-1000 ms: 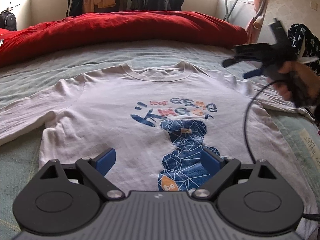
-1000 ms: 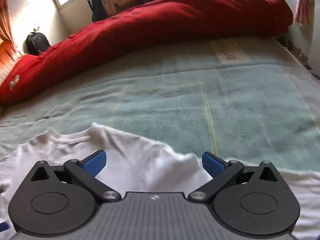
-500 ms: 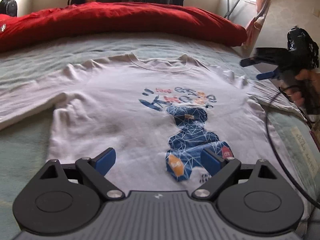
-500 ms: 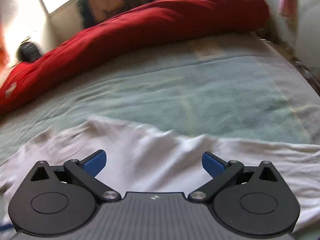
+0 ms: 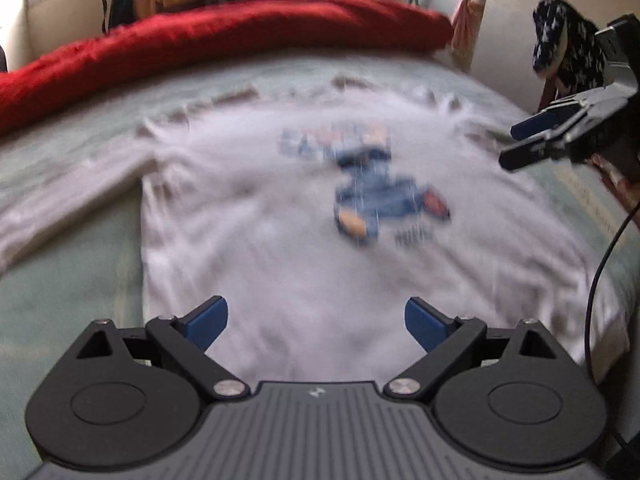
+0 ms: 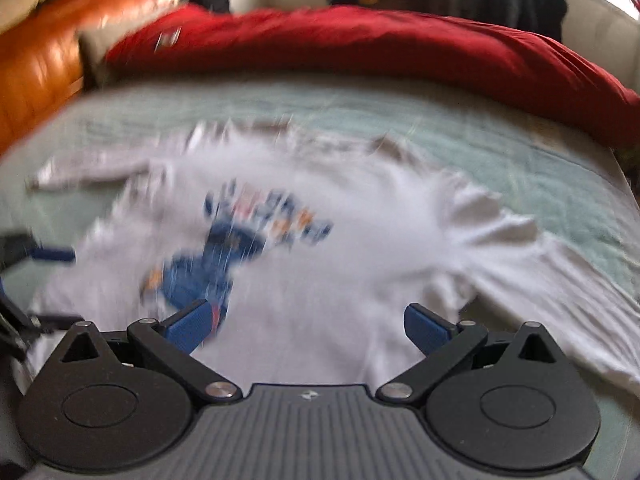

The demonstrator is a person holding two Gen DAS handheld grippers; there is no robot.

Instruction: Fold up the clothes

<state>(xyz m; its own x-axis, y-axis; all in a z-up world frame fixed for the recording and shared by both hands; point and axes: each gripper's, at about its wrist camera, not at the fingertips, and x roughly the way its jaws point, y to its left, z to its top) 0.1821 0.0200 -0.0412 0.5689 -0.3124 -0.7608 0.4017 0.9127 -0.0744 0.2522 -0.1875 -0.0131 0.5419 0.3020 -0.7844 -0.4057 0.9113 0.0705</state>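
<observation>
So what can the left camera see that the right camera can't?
Only the left wrist view shows the right gripper held at the bed's side, its black cable and a dark spotted garment. Only the right wrist view shows the orange headboard and the shirt's long right sleeve. Both show the white T-shirt spread flat, its blue print, the red duvet, and open jaws.

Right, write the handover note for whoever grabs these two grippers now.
Left gripper: open, empty, above the hem end of the white T-shirt.
Right gripper: open, empty, above the shirt's side near one long sleeve.
The shirt lies spread print-up on the green bed cover, both sleeves out; the red duvet is bunched behind it.
Done: shirt laid out.
Left: every fold. Both views are blurred.
</observation>
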